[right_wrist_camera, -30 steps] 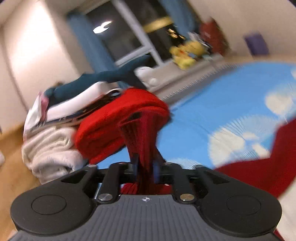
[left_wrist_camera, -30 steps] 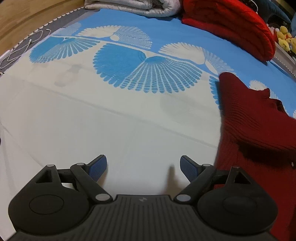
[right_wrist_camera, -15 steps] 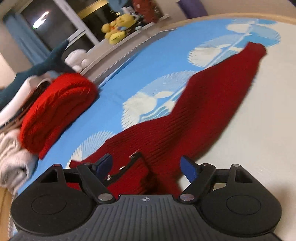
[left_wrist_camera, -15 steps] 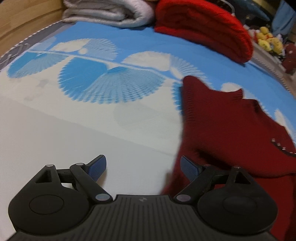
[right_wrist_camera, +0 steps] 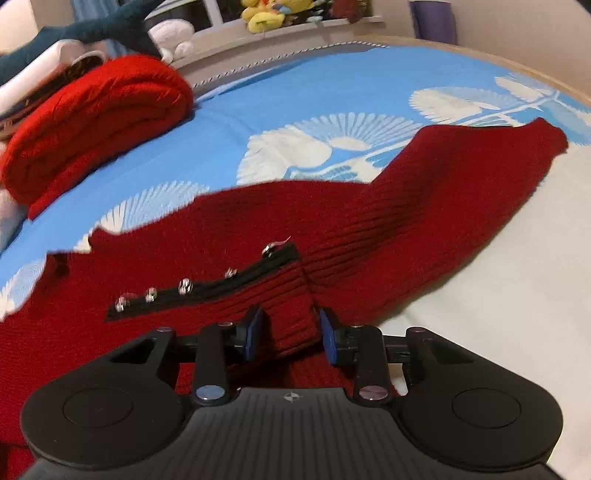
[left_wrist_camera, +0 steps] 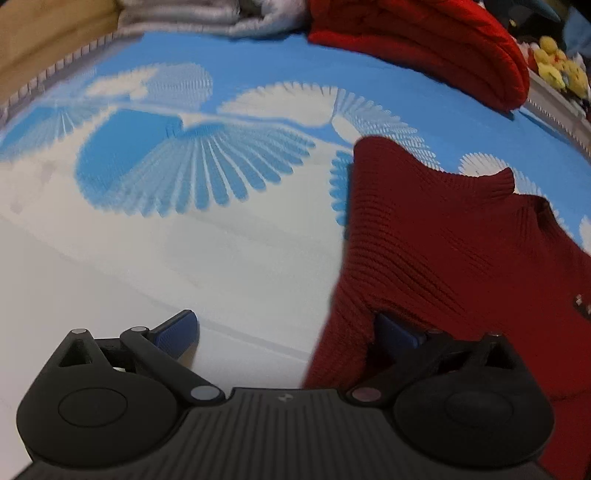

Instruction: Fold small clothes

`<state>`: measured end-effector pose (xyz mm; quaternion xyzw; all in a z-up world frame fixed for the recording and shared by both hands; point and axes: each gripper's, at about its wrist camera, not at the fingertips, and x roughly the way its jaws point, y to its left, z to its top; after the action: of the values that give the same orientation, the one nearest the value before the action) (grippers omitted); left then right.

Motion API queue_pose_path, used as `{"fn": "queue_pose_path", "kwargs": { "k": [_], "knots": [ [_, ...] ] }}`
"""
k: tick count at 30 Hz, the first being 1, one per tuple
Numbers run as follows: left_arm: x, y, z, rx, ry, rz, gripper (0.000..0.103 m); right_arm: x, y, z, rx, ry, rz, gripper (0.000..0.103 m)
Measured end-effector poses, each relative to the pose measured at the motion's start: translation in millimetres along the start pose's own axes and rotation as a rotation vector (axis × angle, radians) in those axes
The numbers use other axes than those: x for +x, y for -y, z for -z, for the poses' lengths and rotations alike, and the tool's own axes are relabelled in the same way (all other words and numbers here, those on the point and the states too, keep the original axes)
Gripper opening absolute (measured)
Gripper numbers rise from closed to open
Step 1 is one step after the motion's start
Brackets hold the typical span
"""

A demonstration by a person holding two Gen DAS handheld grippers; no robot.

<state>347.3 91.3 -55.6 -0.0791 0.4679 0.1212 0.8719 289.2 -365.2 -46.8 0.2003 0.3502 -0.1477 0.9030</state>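
Blue-and-white bedding (left_wrist_camera: pixel 258 258) with a fan print carries everything, so your work lies on a bed. Your sweater (right_wrist_camera: pixel 369 221), dark red ribbed knit, lies spread across it, one sleeve (right_wrist_camera: pixel 480 166) reaching out toward the far right in the right view. A black placket with small shiny buttons (right_wrist_camera: pixel 184 286) runs across its front, just ahead of your right gripper (right_wrist_camera: pixel 291 332).

That gripper's fingers stand only partly closed, with a raised fold of knit between the blue pads; whether they pinch it firmly or just straddle it, you cannot tell. Your left gripper (left_wrist_camera: pixel 284 332) is wide open and holds nothing: its left finger (left_wrist_camera: pixel 177 328) rests over bare sheet, while its right finger is tucked against the sweater's near edge, partly under the cloth.

By the look of it, the folding has barely begun. The garment seems laid out but no sleeve is brought in and no clean fold shows; sleeves and body are all left to do.

Beyond, a bright red folded knit (right_wrist_camera: pixel 96 118) sits near the bed's far side, with pale folded cloth (left_wrist_camera: pixel 207 18) beside it and plush toys (right_wrist_camera: pixel 273 14) on a ledge.

Motion blur softens both views, the sweater's hem and other sleeve are cut off, and the gripper bodies hide the near cloth.
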Motion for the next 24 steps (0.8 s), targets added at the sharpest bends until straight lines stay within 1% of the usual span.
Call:
{"fn": "queue_pose_path", "kwargs": {
  "k": [1, 2, 4, 6, 8, 9, 12, 14, 16, 19, 21, 23, 24],
  "knots": [
    [-1.5, -2.8, -0.4, 0.012, 0.012, -0.011, 0.103, -0.5, 5.5, -5.2, 0.038, 0.004, -0.009, 0.041],
    [-3.3, -6.9, -0.8, 0.003, 0.017, -0.016, 0.103, -4.9, 13.9, -11.7, 0.087, 0.017, -0.026, 0.044],
    [-6.5, -18.7, -3.4, -0.034, -0.004, -0.008, 0.103, -12.8, 36.6, -27.4, 0.192, 0.074, -0.037, 0.067],
    [-9.6, -28.9, -6.0, -0.044, -0.040, -0.007, 0.103, -25.9, 68.8, -40.4, 0.307, 0.150, -0.021, 0.075],
    [-16.8, -37.7, -4.6, -0.068, -0.046, -0.014, 0.103, -35.2, 110.7, -50.4, 0.437, 0.203, -0.027, 0.075],
    [-19.1, -42.6, -3.8, -0.087, -0.055, -0.004, 0.103, -38.9, 131.2, -52.4, 0.506, 0.229, -0.031, 0.075],
    [-23.1, -48.8, -2.4, -0.119, -0.085, 0.050, 0.103, -46.4, 197.2, -48.1, 0.757, 0.308, -0.036, 0.077],
    [-24.9, -48.2, -1.0, -0.113, -0.091, 0.064, 0.103, -43.1, 226.8, -42.7, 0.850, 0.324, -0.049, 0.077],
    [-25.3, -46.0, 0.1, -0.108, -0.091, 0.068, 0.103, -33.0, 247.0, -41.6, 0.880, 0.327, -0.082, 0.077],
    [-22.5, -42.2, 0.9, -0.110, -0.095, 0.071, 0.103, -17.1, 257.1, -43.5, 0.868, 0.338, -0.119, 0.077],
    [-19.1, -38.4, 1.2, -0.109, -0.102, 0.070, 0.103, 0.9, 254.5, -48.3, 0.830, 0.307, -0.143, 0.077],
    [-14.7, -33.4, 1.7, -0.108, -0.110, 0.062, 0.103, 16.6, 249.0, -52.7, 0.781, 0.264, -0.140, 0.078],
    [-12.8, -31.2, 2.0, -0.113, -0.115, 0.061, 0.103, 21.2, 243.9, -55.2, 0.724, 0.289, -0.131, 0.080]
  ]
}}
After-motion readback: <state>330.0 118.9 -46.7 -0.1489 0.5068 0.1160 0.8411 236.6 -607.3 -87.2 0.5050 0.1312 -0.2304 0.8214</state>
